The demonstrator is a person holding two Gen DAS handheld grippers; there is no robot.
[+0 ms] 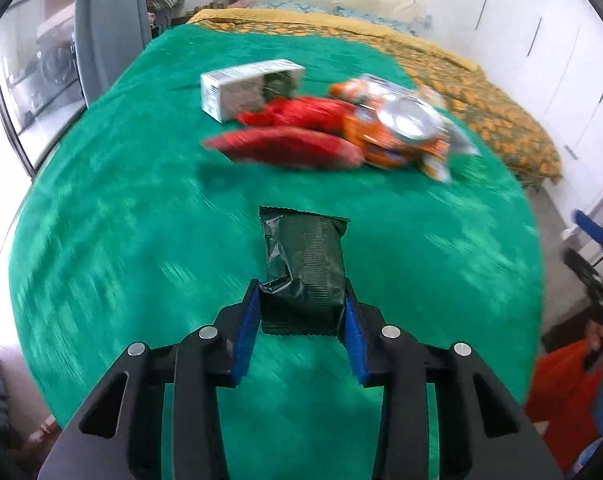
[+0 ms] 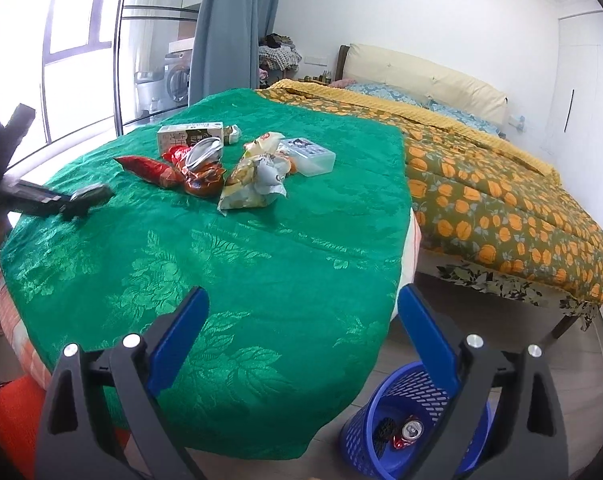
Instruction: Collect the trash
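Observation:
My left gripper (image 1: 303, 294) is shut on a dark green wrapper (image 1: 305, 264) and holds it above the green cloth (image 1: 121, 200); it also shows in the right wrist view (image 2: 91, 194). Beyond it lie a red packet (image 1: 285, 148), an orange packet with a foil lid (image 1: 401, 128) and a white carton (image 1: 245, 88). My right gripper (image 2: 303, 300) is open and empty over the near edge of the cloth (image 2: 261, 280). A blue mesh bin (image 2: 413, 420) stands on the floor below it, holding a can (image 2: 411, 429).
A yellowish snack bag (image 2: 249, 184) and a clear plastic box (image 2: 311, 156) lie on the cloth. A bed with an orange-patterned quilt (image 2: 501, 200) stands to the right. A curtain (image 2: 233, 28) and window are behind.

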